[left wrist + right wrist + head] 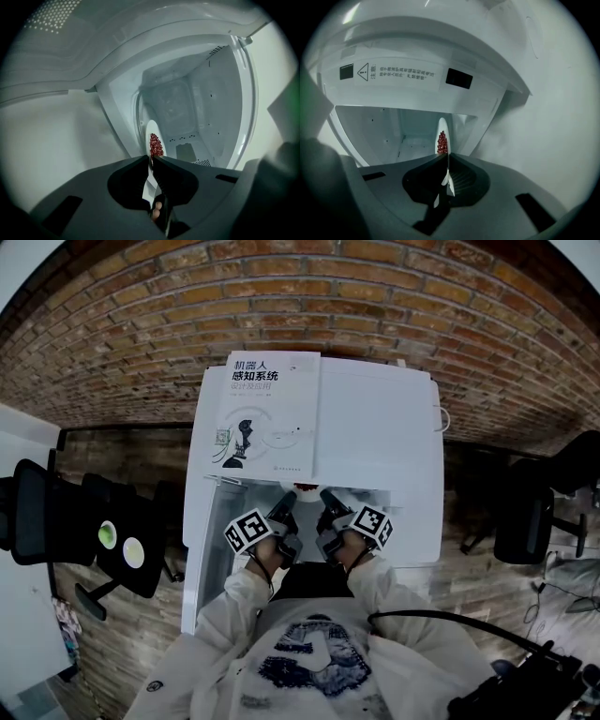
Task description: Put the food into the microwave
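Holding plate: rim clamped by left gripper at 8 o'clock, right gripper at 4 o'clock.
Food: heaped on plate, at microwave mouth.
Cavity: entered level — both sides advanced together.

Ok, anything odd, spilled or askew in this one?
A white book lies on top of the white microwave, an unusual spot. The left hand-held gripper and right hand-held gripper pinch the white plate of red food by its rim, nothing spilled.
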Motion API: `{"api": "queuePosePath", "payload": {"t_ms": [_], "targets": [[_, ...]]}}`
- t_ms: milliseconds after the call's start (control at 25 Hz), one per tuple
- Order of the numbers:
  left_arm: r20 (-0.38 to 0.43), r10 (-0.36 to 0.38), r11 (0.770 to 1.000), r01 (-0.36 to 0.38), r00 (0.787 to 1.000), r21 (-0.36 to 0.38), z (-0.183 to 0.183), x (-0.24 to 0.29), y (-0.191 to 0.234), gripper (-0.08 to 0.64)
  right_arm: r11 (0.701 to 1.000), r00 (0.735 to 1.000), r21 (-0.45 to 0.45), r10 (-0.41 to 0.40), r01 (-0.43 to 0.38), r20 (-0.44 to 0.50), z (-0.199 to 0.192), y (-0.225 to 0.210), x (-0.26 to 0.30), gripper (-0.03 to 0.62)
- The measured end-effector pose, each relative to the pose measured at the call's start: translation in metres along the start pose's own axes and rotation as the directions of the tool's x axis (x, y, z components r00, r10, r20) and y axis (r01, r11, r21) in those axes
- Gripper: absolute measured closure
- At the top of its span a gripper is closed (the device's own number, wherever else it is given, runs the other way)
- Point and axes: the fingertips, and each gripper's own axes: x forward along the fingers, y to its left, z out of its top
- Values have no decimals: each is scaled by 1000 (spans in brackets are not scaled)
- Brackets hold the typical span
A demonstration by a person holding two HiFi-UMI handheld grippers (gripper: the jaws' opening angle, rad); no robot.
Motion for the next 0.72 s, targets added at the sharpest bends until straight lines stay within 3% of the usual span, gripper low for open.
{"api": "queuePosePath", "payload": {"t_ms": [720], "targets": [[7,-5,1000,5,1000,24,10,8,-5,522,1000,1000,-13,15,-14,24,9,6,9,568]]}}
